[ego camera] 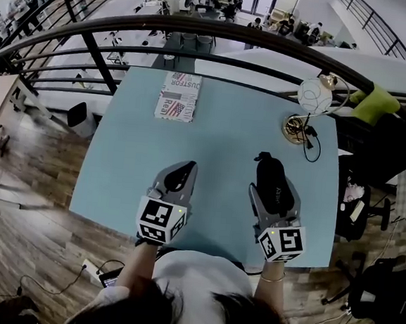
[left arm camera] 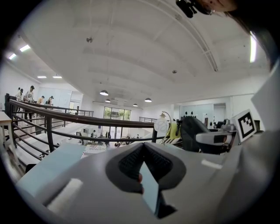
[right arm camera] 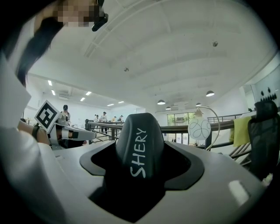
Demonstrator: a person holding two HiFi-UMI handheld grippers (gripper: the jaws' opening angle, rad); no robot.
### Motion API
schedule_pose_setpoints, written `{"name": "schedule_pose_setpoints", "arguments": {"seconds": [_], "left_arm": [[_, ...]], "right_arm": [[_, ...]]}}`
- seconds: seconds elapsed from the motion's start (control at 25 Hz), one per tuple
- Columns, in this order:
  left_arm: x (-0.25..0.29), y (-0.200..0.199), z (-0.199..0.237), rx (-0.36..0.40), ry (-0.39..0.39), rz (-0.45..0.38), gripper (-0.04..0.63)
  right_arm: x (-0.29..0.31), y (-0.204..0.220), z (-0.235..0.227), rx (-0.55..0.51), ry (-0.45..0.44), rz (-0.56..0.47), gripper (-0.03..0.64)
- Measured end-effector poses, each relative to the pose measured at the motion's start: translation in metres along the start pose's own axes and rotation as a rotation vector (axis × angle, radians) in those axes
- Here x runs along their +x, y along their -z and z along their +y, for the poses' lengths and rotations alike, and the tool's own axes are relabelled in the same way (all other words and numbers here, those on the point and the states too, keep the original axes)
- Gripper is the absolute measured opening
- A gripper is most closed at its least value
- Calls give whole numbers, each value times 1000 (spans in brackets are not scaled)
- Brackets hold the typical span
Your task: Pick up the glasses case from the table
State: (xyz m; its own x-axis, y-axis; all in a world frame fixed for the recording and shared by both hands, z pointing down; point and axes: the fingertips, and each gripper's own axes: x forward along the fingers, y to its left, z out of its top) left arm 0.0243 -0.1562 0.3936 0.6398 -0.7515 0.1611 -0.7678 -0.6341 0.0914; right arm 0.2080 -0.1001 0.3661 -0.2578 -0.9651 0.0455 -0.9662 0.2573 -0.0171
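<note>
Light-blue table, seen from above, with a black railing beyond its far edge. Right tongs are spread wide and clasped on the black glasses case, which juts past the tips over the table's near right part. Whether the case clears the top cannot be told. Left tongs have their tips brought together, with nothing between them. Only the right gripper view makes the case's white lettering "SHERY" readable. Only the head view shows both forearms, which reach forward side by side from the near edge, with the tongs aimed at the railing. Globe lamp at far right; folded printed paper at the far edge.
</note>
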Motion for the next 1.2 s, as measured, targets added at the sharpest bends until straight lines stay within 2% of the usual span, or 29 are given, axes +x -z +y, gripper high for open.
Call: {"name": "schedule_pose_setpoints", "arguments": {"seconds": [1.2], "left_arm": [[3, -1, 14, -4, -21, 3, 55]], "right_arm": [[18, -1, 5, 23, -39, -2, 341]]}}
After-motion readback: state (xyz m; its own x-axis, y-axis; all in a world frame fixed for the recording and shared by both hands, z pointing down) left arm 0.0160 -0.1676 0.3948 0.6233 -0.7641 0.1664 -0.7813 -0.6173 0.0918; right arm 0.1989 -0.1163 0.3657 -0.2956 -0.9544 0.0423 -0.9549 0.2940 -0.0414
